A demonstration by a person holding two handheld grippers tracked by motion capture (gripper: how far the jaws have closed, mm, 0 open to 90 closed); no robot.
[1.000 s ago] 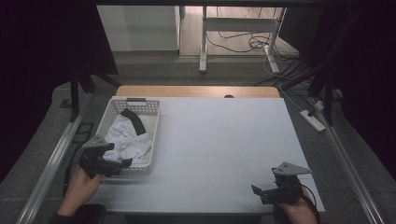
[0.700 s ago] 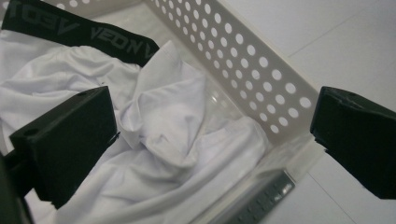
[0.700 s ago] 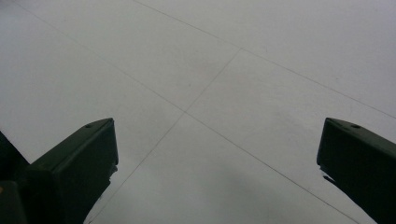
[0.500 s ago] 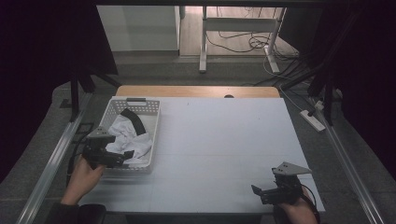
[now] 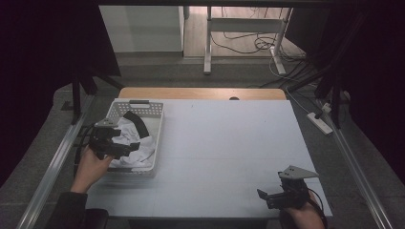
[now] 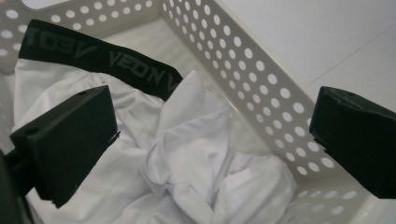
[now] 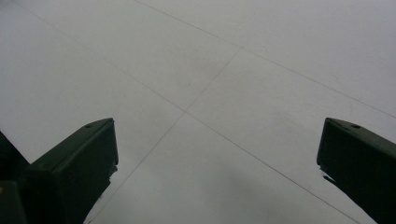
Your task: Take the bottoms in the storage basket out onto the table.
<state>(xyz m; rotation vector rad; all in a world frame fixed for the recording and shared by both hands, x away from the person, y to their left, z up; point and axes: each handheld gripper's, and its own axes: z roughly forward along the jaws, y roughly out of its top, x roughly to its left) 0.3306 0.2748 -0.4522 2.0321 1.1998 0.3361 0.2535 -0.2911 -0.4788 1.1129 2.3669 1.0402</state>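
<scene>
A white perforated basket stands at the table's left side and holds crumpled white clothing with a black lettered waistband. My left gripper hovers over the basket's near half, open, nothing between its jaws. In the left gripper view the white cloth lies just below my open left gripper, the waistband beyond it and the basket wall to the right. My right gripper rests low at the table's front right, open, over bare tabletop.
The white table has a wooden strip along its far edge. Metal rails run along both sides. A power strip and cables lie on the floor to the right; desk legs stand beyond the table.
My left gripper has moved forward from the basket's near left corner to above the clothing inside it. The right gripper has stayed put.
</scene>
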